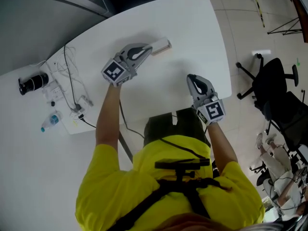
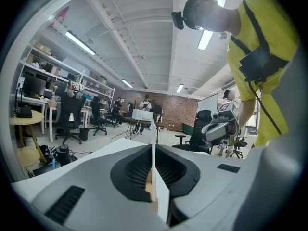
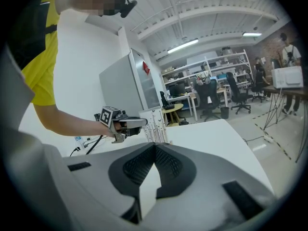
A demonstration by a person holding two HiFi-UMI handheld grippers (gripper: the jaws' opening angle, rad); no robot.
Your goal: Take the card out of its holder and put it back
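My left gripper (image 1: 147,50) is shut on a thin white card (image 1: 161,45) at the far middle of the white table (image 1: 192,32). In the left gripper view the card (image 2: 154,146) stands edge-on between the jaws, with a tan wooden piece (image 2: 149,184) against it low down. I cannot tell whether that piece is the holder. The right gripper view shows the left gripper (image 3: 138,122) holding the printed card (image 3: 155,125) upright by its left edge. My right gripper (image 1: 191,77) rests near the table's front edge, shut and empty, its tips (image 3: 155,147) touching.
A black cylinder (image 1: 33,82), cables (image 1: 72,81) and a small bottle (image 1: 50,121) lie on the table's left part. Black office chairs (image 1: 272,85) stand on the floor to the right. The table's rounded edge runs close to the right gripper.
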